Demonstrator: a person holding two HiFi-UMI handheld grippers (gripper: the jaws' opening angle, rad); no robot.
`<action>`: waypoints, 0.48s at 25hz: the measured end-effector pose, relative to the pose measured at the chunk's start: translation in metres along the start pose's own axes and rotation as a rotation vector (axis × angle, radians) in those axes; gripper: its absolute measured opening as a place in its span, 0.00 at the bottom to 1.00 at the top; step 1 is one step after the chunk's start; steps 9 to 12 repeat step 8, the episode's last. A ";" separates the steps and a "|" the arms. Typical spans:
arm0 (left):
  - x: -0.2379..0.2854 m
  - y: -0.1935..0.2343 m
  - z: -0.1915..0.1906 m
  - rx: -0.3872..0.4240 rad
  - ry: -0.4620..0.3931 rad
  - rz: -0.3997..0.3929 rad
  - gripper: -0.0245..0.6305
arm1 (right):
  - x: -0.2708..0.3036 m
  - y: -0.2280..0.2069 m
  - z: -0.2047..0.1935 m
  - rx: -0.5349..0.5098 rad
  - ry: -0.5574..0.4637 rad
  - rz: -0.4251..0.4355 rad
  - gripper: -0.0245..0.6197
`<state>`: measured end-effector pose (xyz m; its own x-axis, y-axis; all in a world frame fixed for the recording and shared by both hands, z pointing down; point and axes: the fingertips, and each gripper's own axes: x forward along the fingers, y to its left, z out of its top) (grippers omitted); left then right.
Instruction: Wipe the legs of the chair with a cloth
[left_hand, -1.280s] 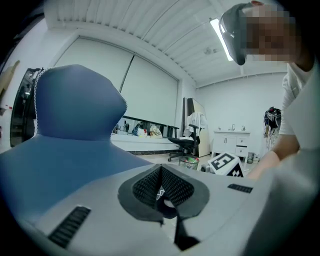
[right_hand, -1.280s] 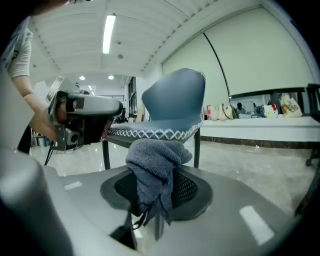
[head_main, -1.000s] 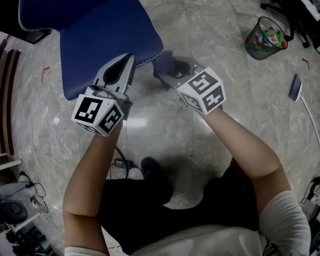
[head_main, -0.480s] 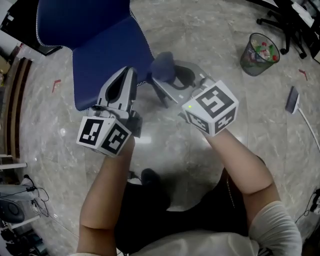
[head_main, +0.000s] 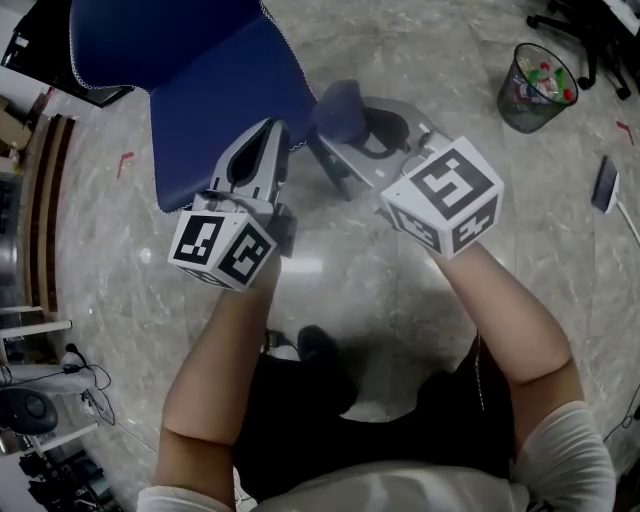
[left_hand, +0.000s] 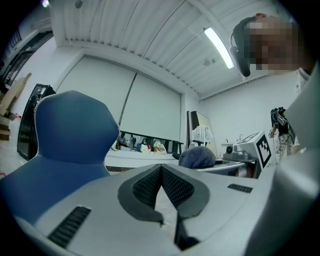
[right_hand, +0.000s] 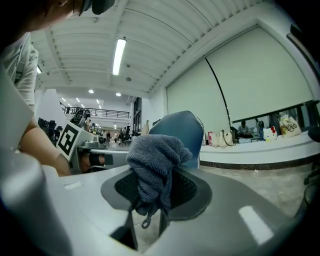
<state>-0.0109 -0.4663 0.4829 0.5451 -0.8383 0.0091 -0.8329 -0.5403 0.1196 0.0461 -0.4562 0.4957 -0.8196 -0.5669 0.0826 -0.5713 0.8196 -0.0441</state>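
Note:
A blue padded chair (head_main: 215, 75) fills the upper left of the head view, seen from above; its legs are hidden under the seat. My left gripper (head_main: 272, 130) hovers over the seat's right edge, shut with nothing between its pads. To its right, my right gripper (head_main: 340, 115) is shut on a bunched grey-blue cloth (head_main: 338, 108), just off the seat's right side. In the right gripper view the cloth (right_hand: 156, 162) bulges out between the jaws, with the chair (right_hand: 182, 135) behind it. The left gripper view has the chair's back (left_hand: 70, 130) at left and the cloth (left_hand: 197, 157) at right.
The floor is polished grey marble tile (head_main: 340, 270). A mesh waste bin (head_main: 538, 88) with rubbish stands at the upper right, office chair bases beyond it. A flat device on a cable (head_main: 604, 185) lies at the right edge. Cables and gear (head_main: 40, 400) sit at lower left.
The view has shifted, so the chair and both grippers sit a little higher and further right in the picture. Both grippers keep their places by the seat's edge, the cloth still held.

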 end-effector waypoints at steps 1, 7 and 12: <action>0.003 -0.003 -0.002 0.005 0.011 -0.009 0.05 | -0.002 -0.001 -0.002 0.001 0.002 -0.002 0.24; 0.011 -0.006 -0.012 0.007 0.028 -0.053 0.05 | -0.001 -0.011 -0.004 0.002 -0.007 -0.019 0.24; 0.011 -0.006 -0.016 0.003 0.031 -0.057 0.05 | 0.000 -0.012 -0.006 0.006 -0.008 -0.018 0.24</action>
